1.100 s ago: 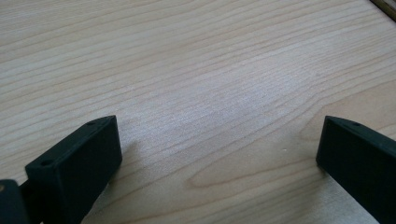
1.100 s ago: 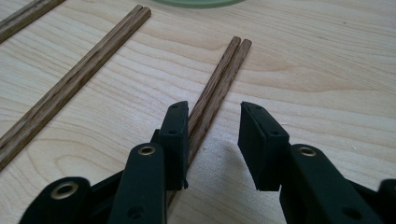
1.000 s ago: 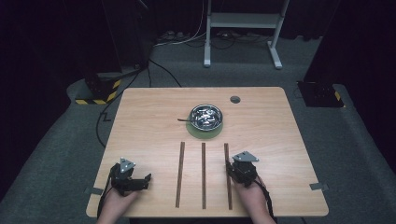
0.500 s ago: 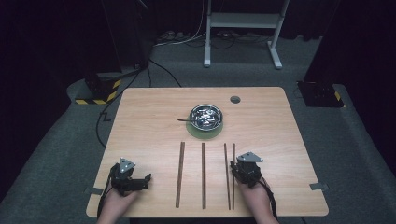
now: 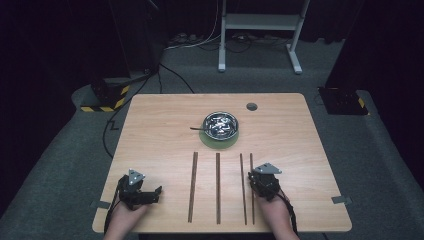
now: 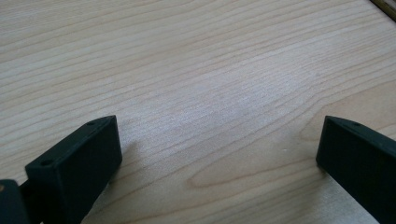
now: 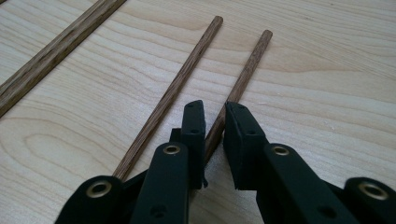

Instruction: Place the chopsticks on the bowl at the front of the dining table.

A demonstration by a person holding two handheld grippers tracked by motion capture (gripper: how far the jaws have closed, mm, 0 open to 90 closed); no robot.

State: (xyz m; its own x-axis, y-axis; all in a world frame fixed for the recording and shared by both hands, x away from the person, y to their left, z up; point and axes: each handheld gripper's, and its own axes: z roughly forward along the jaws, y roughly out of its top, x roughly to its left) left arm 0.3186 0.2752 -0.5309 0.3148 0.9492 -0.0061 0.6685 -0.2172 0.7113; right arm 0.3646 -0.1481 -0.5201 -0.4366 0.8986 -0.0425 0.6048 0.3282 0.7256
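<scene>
Four wooden sticks lie side by side on the table [image 5: 150, 130]: two thicker ones [image 5: 193, 185] [image 5: 218, 187] and two thin ones [image 5: 243, 187] [image 5: 251, 161]. My right gripper [image 5: 261, 180] is at the near right, shut on the rightmost thin stick [image 7: 250, 63]. That stick runs forward between the jaws of the right gripper [image 7: 215, 109]. The other thin stick [image 7: 173, 88] lies just to its left, with a thicker one [image 7: 56, 49] farther left. My left gripper [image 5: 145, 192] rests near the front left corner. The left gripper [image 6: 217, 140] is open over bare wood.
A metal bowl [image 5: 220, 125] holding small metal parts sits on a green disc at the table's middle, with a thin handle sticking out to its left. A small round hole [image 5: 251, 106] lies near the far edge. Dark floor, cables and a stand leg surround the table.
One second ago a single thin stick showed at the right gripper; now two lie apart, the right one shifted slightly rightward with the gripper. The left gripper has stayed put.
</scene>
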